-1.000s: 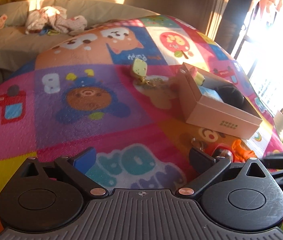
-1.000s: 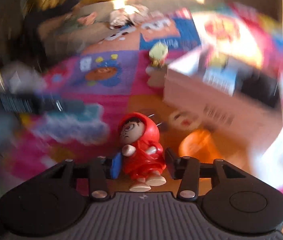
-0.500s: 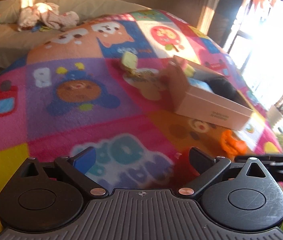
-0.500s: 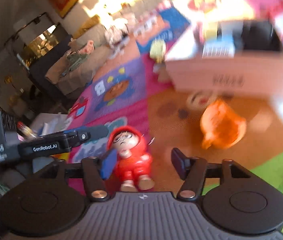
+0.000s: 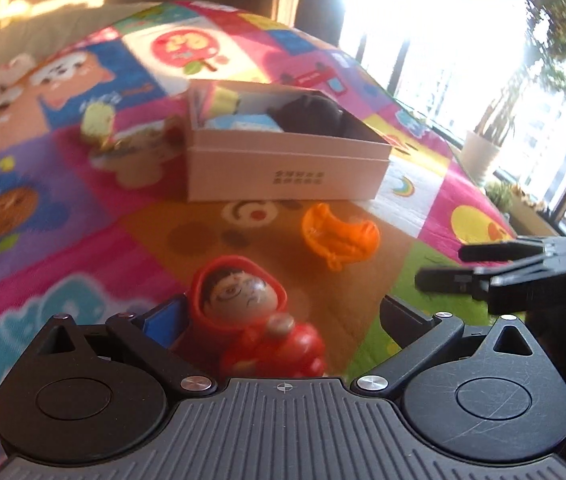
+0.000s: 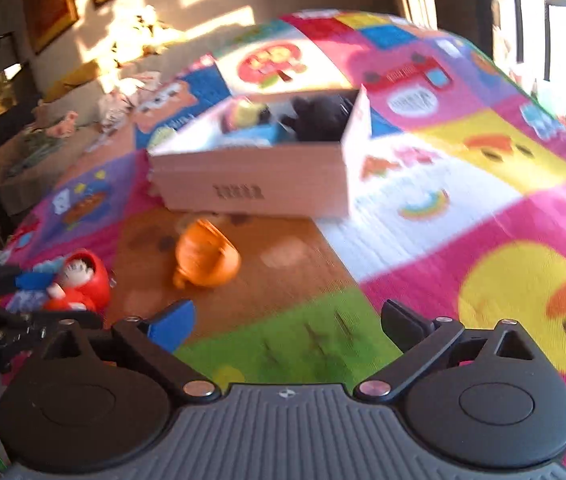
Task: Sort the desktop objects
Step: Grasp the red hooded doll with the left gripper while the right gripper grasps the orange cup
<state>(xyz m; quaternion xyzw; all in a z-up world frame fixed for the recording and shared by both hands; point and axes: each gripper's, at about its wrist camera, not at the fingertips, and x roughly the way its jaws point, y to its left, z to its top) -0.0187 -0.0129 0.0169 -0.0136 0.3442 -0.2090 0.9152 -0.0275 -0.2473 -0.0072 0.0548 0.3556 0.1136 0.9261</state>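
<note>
A red hooded doll (image 5: 255,316) lies between the wide-open jaws of my left gripper (image 5: 279,312), against the left finger, not clamped. It also shows in the right wrist view (image 6: 81,280). An orange toy (image 5: 339,236) lies on the mat ahead, also in the right wrist view (image 6: 205,258). An open white box (image 5: 283,172) holds a black item (image 5: 315,114), a blue item and a yellow item; it also shows in the right wrist view (image 6: 255,184). My right gripper (image 6: 287,320) is open and empty; it also appears in the left wrist view (image 5: 443,268).
Everything lies on a colourful cartoon play mat (image 6: 443,208). A yellow-green toy (image 5: 99,124) lies left of the box. Bedding and clutter (image 6: 63,132) are at the far left. Bright windows and potted plants (image 5: 479,152) are on the right.
My right gripper let go of the red doll and moved away to the right. My left gripper swung right and now has the doll between its open jaws.
</note>
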